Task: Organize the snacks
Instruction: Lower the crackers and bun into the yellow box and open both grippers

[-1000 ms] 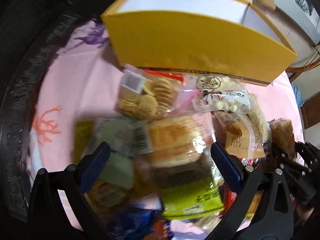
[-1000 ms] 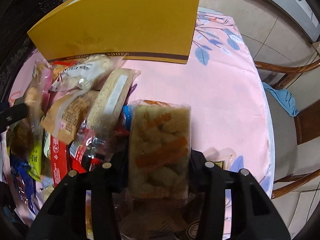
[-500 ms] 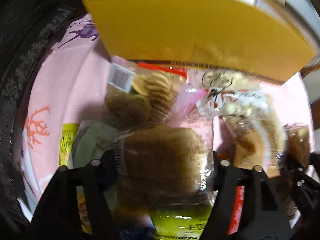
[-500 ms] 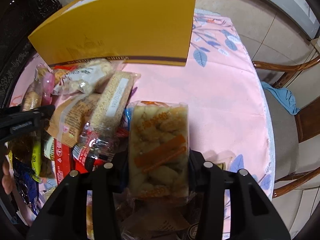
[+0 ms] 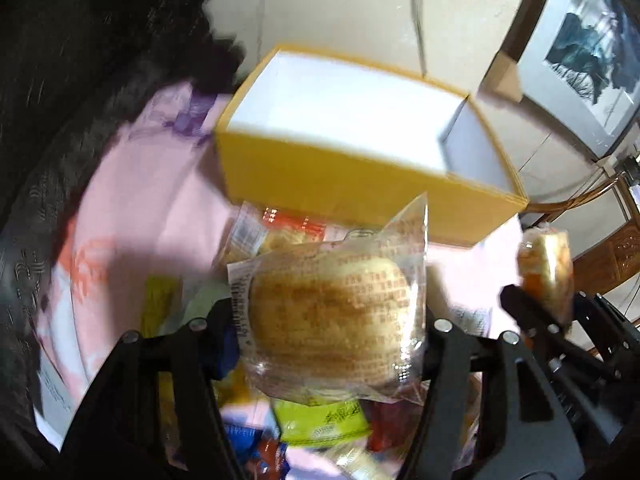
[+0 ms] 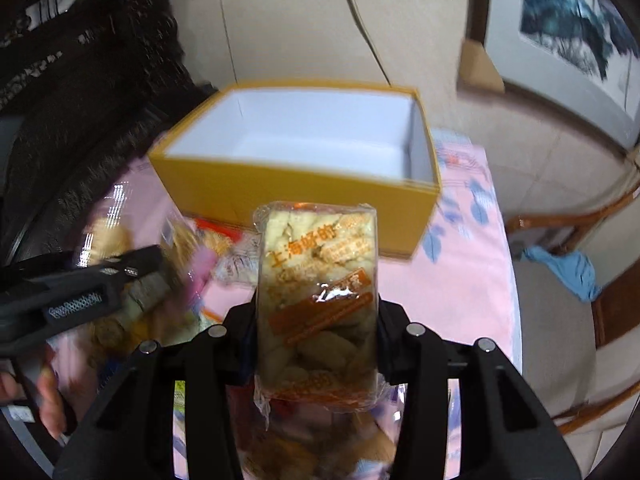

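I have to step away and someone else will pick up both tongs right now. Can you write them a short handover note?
Left tongs: shut on a round golden bun in a clear printed wrapper, held above the pile.
Right tongs: shut on a rectangular clear pack of pale biscuits with an orange label, also lifted.
Open yellow cardboard box with white inside: just ahead on the pink tablecloth; nothing visible inside.
Left: drop both packs in, then move the remaining heap of wrapped snacks lying in front of the box.

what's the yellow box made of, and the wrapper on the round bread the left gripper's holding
Yellow box: probably cardboard, matte, with straight folded walls and a plain white inside. Bread wrapper: thin clear plastic film, glossy, crinkled, printed with small text, the bun showing through.
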Demonstrator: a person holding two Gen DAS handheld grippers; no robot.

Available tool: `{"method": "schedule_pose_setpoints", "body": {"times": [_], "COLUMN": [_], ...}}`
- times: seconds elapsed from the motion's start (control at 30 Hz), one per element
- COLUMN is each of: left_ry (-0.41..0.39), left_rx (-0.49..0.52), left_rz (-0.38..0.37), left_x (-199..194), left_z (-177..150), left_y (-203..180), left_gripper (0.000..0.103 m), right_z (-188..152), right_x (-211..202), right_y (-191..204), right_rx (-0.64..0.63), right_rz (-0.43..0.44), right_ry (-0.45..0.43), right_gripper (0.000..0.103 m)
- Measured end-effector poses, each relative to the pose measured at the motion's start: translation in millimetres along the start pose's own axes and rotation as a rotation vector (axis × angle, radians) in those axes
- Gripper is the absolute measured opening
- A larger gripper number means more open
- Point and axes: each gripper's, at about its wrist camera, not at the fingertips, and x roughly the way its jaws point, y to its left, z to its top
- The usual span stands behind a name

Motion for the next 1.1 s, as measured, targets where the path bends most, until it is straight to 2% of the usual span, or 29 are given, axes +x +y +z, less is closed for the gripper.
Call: {"method": "schedule_pose_setpoints", "body": {"times": [0.17, 0.27, 0.53, 0.73, 0.8, 0.83, 0.87, 0.9, 0.93, 1.1], "left_ry": [-0.088, -0.111, -0.122, -0.135, -0.125, -0.119, -0.121, -0.136, -0.144, -0.136], "left_rx": [0.035, 0.048, 0.047, 0.036, 0.037, 0.034, 0.026, 0.013, 0.006, -0.032], "left_rz": [0.014, 0.020, 0.016, 0.029, 0.034, 0.048, 0.076, 0.107, 0.107, 0.104], "left_x": [-15.2, -18.0, -16.8, -6.1, 1.3, 4.4, 6.0, 5.0, 3.3, -4.2], "left_z": [65.6, 86.6, 100.2, 127.7, 143.3, 149.7, 156.1, 161.1, 163.2, 154.2], "left_y": [-28.1, -34.5, -38.2, -32.8, -31.6, -30.7, -28.8, -25.4, -22.5, -3.2], "left_gripper": [0.063, 0.063, 0.063, 0.064, 0.070, 0.089, 0.101, 0.101, 0.101, 0.101], "right_z": [55.0, 79.2, 97.4, 121.2, 133.7, 142.8, 146.9, 151.9, 153.5, 146.8], "right_x": [-5.2, -8.0, -5.8, 12.5, 20.3, 28.0, 31.4, 34.6, 34.6, 20.5], "right_y": [-1.8, -8.2, -13.3, -7.3, -3.0, -0.1, 1.1, 1.7, 1.7, 2.0], "right_rx": [0.006, 0.029, 0.037, 0.015, 0.004, -0.007, -0.011, -0.016, -0.016, -0.034], "right_rz": [-0.031, -0.033, -0.039, -0.045, -0.048, -0.055, -0.069, -0.098, -0.107, -0.097], "right_ry": [-0.083, -0.112, -0.127, -0.131, -0.132, -0.119, -0.115, -0.114, -0.119, -0.136], "right_gripper": [0.046, 0.046, 0.046, 0.046, 0.047, 0.048, 0.054, 0.060, 0.062, 0.066]}}
